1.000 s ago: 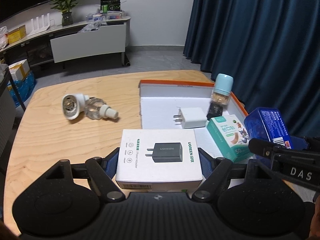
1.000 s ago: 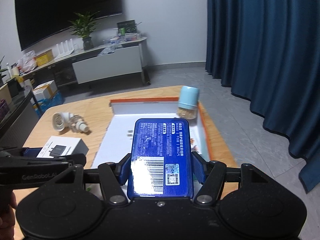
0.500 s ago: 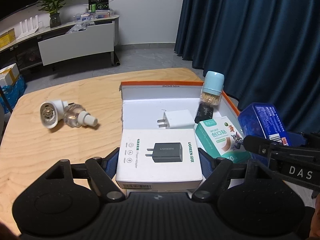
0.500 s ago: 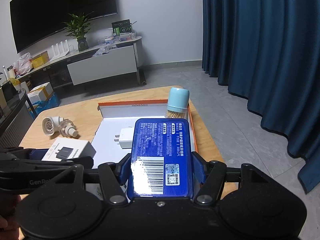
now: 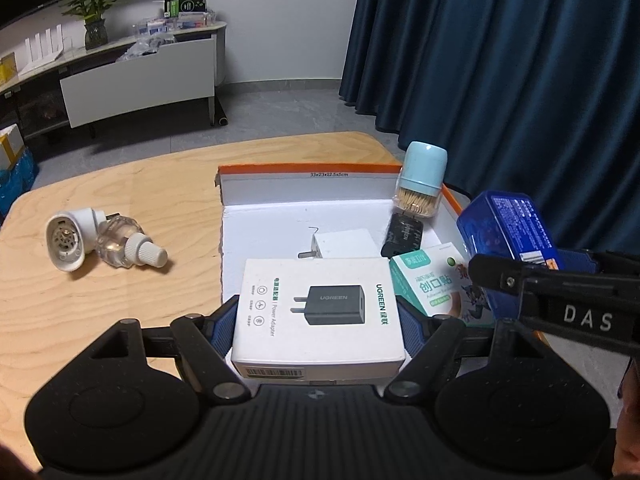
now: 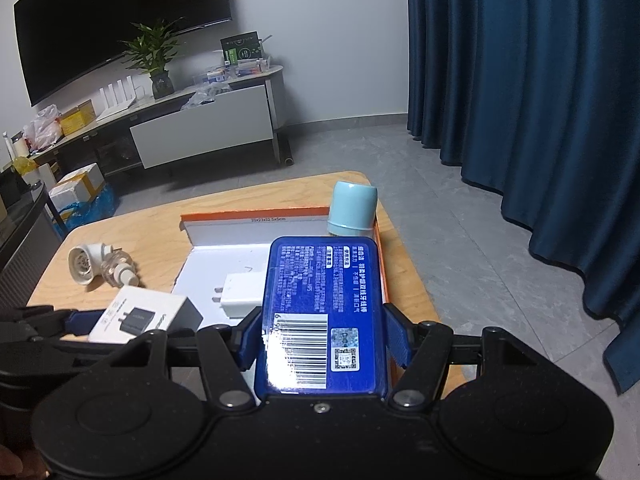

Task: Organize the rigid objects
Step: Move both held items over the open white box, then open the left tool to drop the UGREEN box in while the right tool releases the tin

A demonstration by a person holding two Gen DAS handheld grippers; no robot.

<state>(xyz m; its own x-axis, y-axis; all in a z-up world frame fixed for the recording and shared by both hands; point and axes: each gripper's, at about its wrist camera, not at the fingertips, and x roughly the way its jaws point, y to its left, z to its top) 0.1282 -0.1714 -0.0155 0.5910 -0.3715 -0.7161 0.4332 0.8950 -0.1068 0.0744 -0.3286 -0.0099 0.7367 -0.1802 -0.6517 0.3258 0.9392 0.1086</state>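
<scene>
Over the near edge of the white tray [image 5: 264, 216] with orange rim, left tongs [image 5: 318, 312] clamp a white UGREEN adapter box [image 5: 318, 308] by its two sides, label up, held flat above the tray's near-left part. Right tongs [image 6: 322, 336] grip a blue plastic case [image 6: 322, 312] by its long sides, barcode face up, over the tray's right side; in the left wrist view the same case [image 5: 506, 224] shows at the right, above the tray's right wall. Inside the tray: white wall charger [image 5: 344, 242] lying flat near the middle, small black item [image 5: 404, 234] beside it toward the right, teal bandage box [image 5: 430, 284] at near right, and a toothpick jar with pale blue cap [image 5: 422, 178] upright at the far right corner. Left of the tray on the wooden desk [image 5: 120, 200], well apart from it, a white plug-in device [image 5: 70, 238] lies touching a clear bottle with white cap [image 5: 128, 244]. Blue curtain [image 5: 500, 60] behind.
</scene>
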